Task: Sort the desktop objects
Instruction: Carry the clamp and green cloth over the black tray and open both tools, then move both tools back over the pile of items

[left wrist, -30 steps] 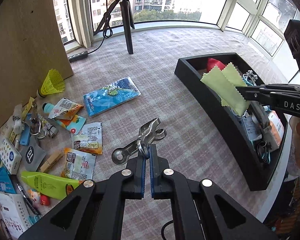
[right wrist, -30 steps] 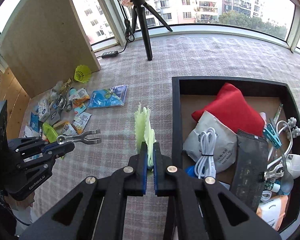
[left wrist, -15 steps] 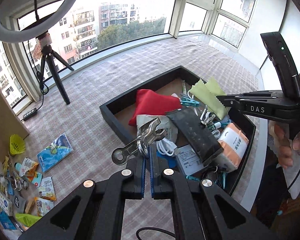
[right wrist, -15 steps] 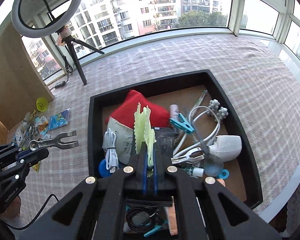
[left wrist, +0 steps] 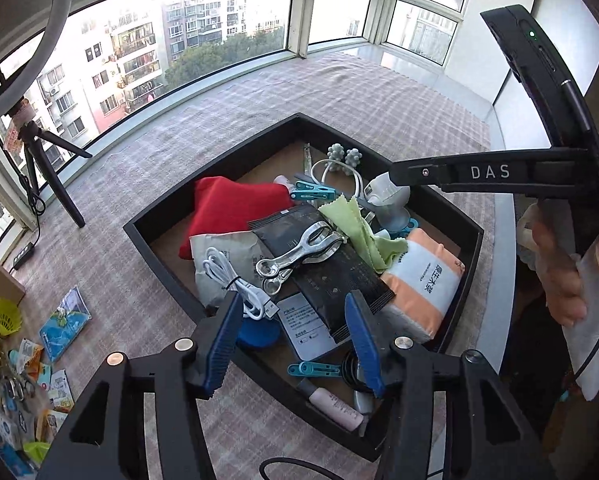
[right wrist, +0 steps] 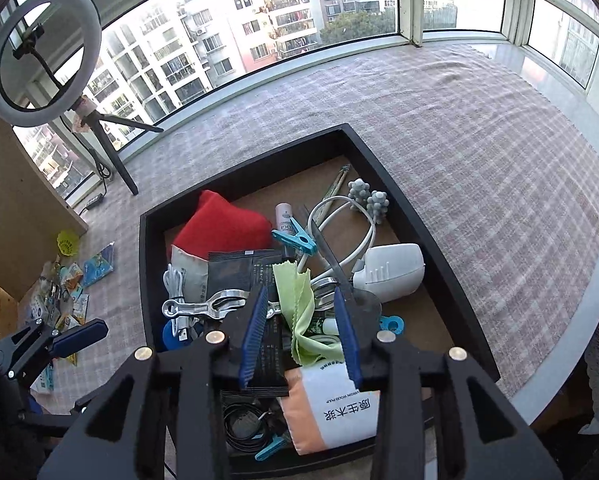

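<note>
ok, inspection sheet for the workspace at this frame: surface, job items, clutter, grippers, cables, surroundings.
Surface: checked tablecloth, bare beyond the tray.
Job's things: metal clip and green cloth lie in the black tray, on the pile.
Clutter: unsorted packets at far left; tray is crowded.
Grippers: left gripper and right gripper over the tray, jaws opening, nothing pressed between them.
Cables: white USB cable in the tray.
Surroundings: ring light on a tripod, windows behind.
</note>
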A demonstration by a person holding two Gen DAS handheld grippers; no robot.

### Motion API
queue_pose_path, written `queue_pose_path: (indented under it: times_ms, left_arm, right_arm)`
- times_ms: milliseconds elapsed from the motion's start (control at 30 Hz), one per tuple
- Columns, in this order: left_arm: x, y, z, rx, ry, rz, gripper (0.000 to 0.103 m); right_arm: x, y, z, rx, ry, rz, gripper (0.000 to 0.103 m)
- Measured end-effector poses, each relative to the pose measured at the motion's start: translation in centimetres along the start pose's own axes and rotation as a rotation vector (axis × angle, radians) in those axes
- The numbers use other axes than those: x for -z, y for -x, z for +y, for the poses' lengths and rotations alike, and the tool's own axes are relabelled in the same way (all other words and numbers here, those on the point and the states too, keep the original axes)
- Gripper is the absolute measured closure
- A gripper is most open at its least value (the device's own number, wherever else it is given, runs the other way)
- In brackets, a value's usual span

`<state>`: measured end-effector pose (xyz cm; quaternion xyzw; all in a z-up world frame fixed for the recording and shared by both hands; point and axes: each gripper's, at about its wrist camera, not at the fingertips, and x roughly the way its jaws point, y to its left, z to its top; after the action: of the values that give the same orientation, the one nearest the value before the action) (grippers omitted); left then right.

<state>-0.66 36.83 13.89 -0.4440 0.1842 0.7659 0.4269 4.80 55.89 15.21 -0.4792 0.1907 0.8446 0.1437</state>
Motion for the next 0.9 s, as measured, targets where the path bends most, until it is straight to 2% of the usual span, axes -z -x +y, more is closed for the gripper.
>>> queue_pose_path:
  times_ms: [100,233,467,767,900]
  left_arm:
    - [0.7,0.3,1.4,-0.029,0.039,0.005,0.053]
    - [2.4,0.8,4.9,-0.056,0.144,0.024,0.053]
    - [7.8,1.9,12.5,-0.141,0.360,0.062,0.052]
    - [14.9,4.5,22.9,-0.313,0.583,0.095,0.052]
    - [16.6,4.9,26.8,-0.342,0.670,0.106,0.053]
  right_arm:
    - [0.1,-0.3,1.3,-0.022,0.028,0.002,0.069]
    - [0.3,-1.0,3.7,-0.072,0.086,0.016,0.069]
    - [1.2,-3.4,9.3,-0.146,0.188,0.066,0.069]
    - [1.6,-6.5,18.8,-0.218,0.362,0.120,0.069]
    - [0.8,-8.6,23.8,-0.255,0.440,0.158,0.069]
